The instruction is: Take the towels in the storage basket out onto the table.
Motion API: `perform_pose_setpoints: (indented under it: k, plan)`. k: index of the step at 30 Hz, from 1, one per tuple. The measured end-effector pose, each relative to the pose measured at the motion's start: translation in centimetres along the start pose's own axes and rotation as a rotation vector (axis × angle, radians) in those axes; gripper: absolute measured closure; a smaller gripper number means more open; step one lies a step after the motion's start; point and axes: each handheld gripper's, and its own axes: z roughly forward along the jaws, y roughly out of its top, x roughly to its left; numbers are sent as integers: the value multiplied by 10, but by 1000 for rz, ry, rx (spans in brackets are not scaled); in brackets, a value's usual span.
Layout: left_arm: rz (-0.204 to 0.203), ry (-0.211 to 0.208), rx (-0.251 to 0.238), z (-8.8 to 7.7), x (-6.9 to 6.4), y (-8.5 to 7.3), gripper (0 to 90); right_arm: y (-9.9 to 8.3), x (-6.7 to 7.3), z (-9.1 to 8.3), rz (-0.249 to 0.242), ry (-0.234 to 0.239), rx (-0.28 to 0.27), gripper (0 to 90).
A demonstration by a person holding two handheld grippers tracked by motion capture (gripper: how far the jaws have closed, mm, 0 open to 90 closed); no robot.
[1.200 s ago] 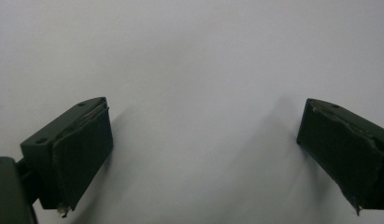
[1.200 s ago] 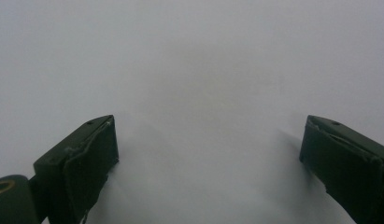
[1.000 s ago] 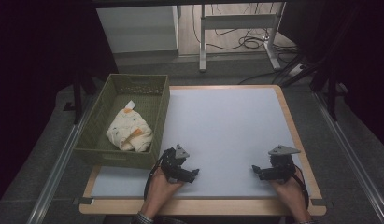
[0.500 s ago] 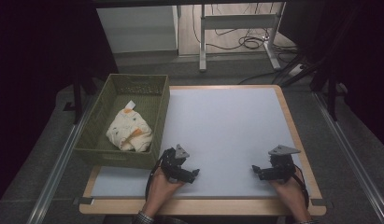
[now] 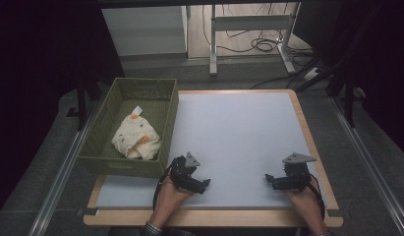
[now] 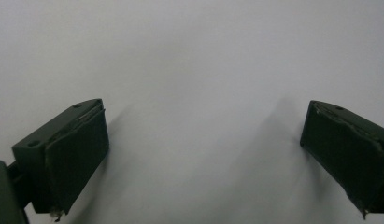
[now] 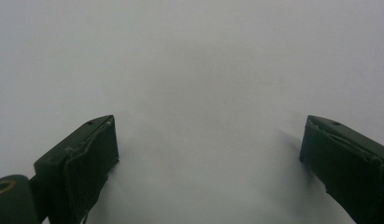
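Broadly, a pale grey-white worktop [image 5: 239,137] with a light wooden rim carries everything here. At its left edge, partly overhanging it, stands a rectangular olive-green woven basket [image 5: 168,123], its long side running from the near-left part of the worktop toward the far-left corner. Inside, in the near half, lies a bunched cream cloth with orange patches and small dark specks [image 5: 135,138]; a small white tag seems to stick up at its far end, though it is too small to be sure.

Near the front edge, just right of the basket's near corner, the left hand-held gripper [image 5: 202,185] rests low over the bare surface, held by the person's left hand [image 5: 167,199]. In the left gripper view its two black jaws stand wide apart with only the pale surface between them. Toward the front-right corner the right hand-held gripper [image 5: 269,179] sits likewise, its jaws spread wide and clasping nothing, well apart from the cloth.
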Motion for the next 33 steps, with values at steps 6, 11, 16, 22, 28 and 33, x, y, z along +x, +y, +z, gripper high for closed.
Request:
perform_pose_setpoints:
  k: [6, 11, 16, 22, 28, 33]
  plan:
    - [12, -14, -15, -4, -2, 5, 17, 0, 0, 0, 0, 0, 0, 43]
    - [9, -53, -39, -10, -6, 14, 27, 0, 0, 0, 0, -1, 0, 43]
    - [39, -84, -43, -10, -16, 29, 43, 0, 0, 0, 0, -1, -1, 42]
    - [55, -105, -38, -8, -21, 47, 52, 0, 0, 0, 0, -1, 0, 43]
    - [55, -149, -37, -8, -20, 63, 48, 0, 0, 0, 0, 0, 0, 43]
    - [76, -177, -18, -10, -18, 82, 33, 0, 0, 0, 0, 0, 0, 43]
